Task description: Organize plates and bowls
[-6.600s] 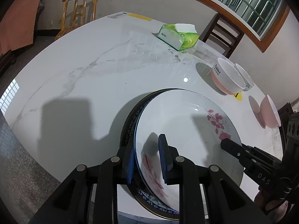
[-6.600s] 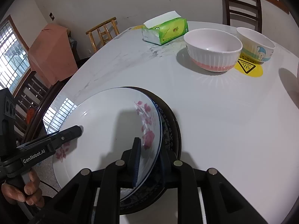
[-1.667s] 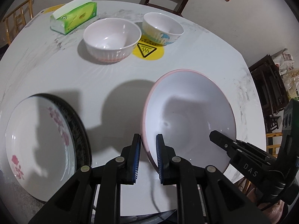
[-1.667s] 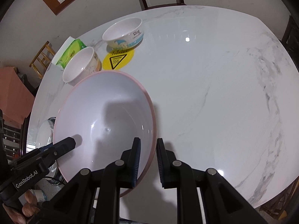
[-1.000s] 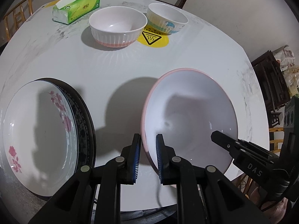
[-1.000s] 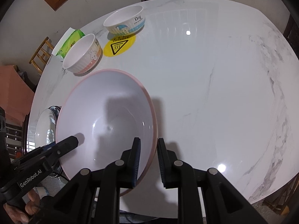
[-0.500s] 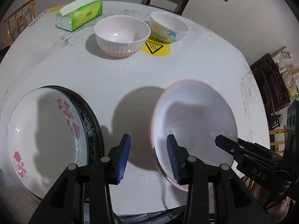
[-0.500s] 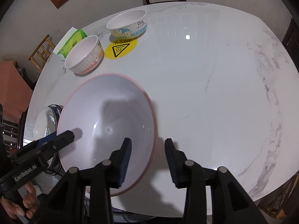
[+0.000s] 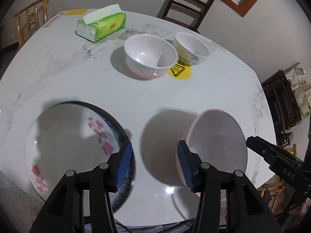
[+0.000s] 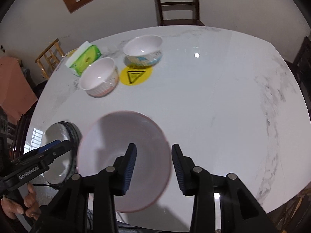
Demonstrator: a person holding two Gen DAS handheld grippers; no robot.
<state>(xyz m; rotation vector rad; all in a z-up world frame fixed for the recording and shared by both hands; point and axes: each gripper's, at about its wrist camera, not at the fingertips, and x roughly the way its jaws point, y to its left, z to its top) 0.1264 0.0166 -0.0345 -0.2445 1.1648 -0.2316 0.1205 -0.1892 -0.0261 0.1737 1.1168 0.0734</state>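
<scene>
A: Quick, jaws? Bowl?
B: Both grippers, left and right, gape empty; pink bowl sits between them.
A: Risk?
B: Likely the right's inner finger clips the rim, tipping it.

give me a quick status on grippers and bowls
Left gripper open, right gripper open. Pink-rimmed bowl on table, released. Two small bowls unstacked. Nothing blocking.

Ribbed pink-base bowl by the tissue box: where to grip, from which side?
Pinch the ribbed bowl's near rim wall, one finger inside, one outside, coming from above on the plate-stack side. It sits upright and empty; the cartoon bowl crowds its far right, so that side looks tight.
</scene>
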